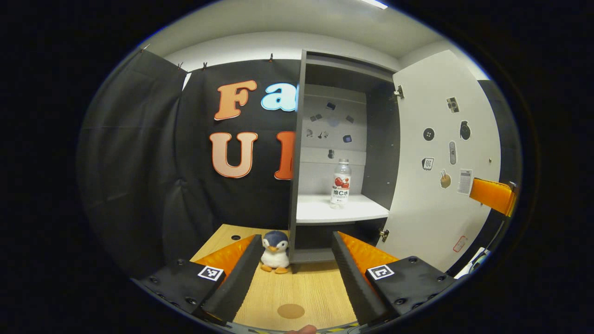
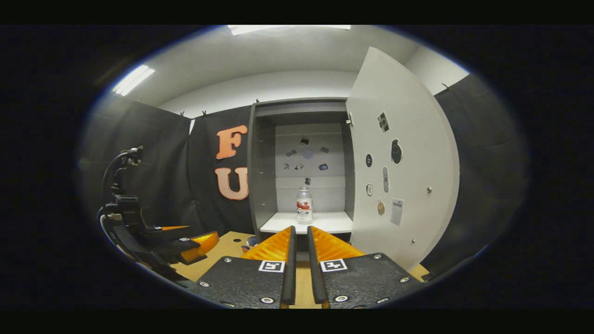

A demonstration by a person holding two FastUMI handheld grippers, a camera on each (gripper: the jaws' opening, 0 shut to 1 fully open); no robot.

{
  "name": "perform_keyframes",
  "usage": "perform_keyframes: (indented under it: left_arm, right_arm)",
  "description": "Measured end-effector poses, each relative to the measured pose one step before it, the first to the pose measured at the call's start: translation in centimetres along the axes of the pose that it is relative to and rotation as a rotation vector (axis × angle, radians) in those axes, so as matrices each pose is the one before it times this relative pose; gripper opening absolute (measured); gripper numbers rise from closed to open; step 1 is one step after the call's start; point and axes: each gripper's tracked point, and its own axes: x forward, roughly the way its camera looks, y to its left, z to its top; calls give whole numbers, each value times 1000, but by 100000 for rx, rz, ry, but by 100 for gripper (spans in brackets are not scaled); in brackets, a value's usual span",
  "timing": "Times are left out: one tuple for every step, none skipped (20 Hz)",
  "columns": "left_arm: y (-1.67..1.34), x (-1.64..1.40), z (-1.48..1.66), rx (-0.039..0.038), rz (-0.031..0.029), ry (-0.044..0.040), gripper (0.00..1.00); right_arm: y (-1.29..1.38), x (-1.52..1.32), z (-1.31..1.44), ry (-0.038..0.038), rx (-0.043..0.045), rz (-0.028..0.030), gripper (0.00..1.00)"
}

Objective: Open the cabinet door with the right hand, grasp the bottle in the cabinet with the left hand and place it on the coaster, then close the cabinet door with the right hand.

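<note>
With the door [image 1: 441, 157] already swung wide, the step in hand was judged to be the left reach for the bottle [image 1: 341, 182]. Nearest, the left gripper [image 1: 293, 273] hovered over the counter [image 1: 306, 287] with jaws spread and empty, the coaster [image 1: 291, 311] just below them. The right gripper [image 2: 300, 264] hung back, jaws nearly together, holding nothing. Farther in, the bottle stood upright on the cabinet shelf [image 1: 320, 211], near its middle. A good reach would go level past the penguin [image 1: 275, 250], straddle the bottle's body, then close.

Bottle [image 2: 304, 205] upright inside cabinet [image 2: 264, 176], door [image 2: 408, 176] open.
</note>
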Motion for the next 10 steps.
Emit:
perform_keyframes:
  left_arm:
    - [-1137, 1351, -99, 1261, -1809, 177, 94]
    - [-836, 1516, 100, 488, -1838, -398, 94]
    - [-929, 1596, 164, 354, -2206, -292, 94]
    - [-954, 1963, 0, 472, -2702, 9, 94]
    - [-956, 2299, 200, 416, -3350, -160, 94]
    - [-932, 2120, 440, 241, -2981, -712, 97]
    - [-954, 2209, 569, 782, -2936, -1209, 96]
    - [-611, 2152, 556, 1770, -2413, -1237, 96]
    - [-437, 2030, 738, 1824, -1344, -1648, 96]
    - [-203, 2075, 605, 920, -1128, -1757, 96]
  right_arm:
    - [12, -30, -182, 909, 246, -190, 14]
    - [30, 71, 7, 202, -368, 568, 14]
    - [-251, 329, -92, 31, -1042, -278, 14]
    - [-364, 193, -218, 694, -482, -1150, 14]
    - [-97, 92, -9, -84, 282, -929, 14]
    - [-135, 291, 200, -815, 262, -1370, 14]
    - [-338, 405, 36, -389, -232, -2372, 14]
    - [-434, 110, -185, 491, -1401, -2164, 14]
    - [-367, 166, 121, -620, -1903, -1308, 14]
    - [-356, 404, -28, -9, -1410, -1233, 14]
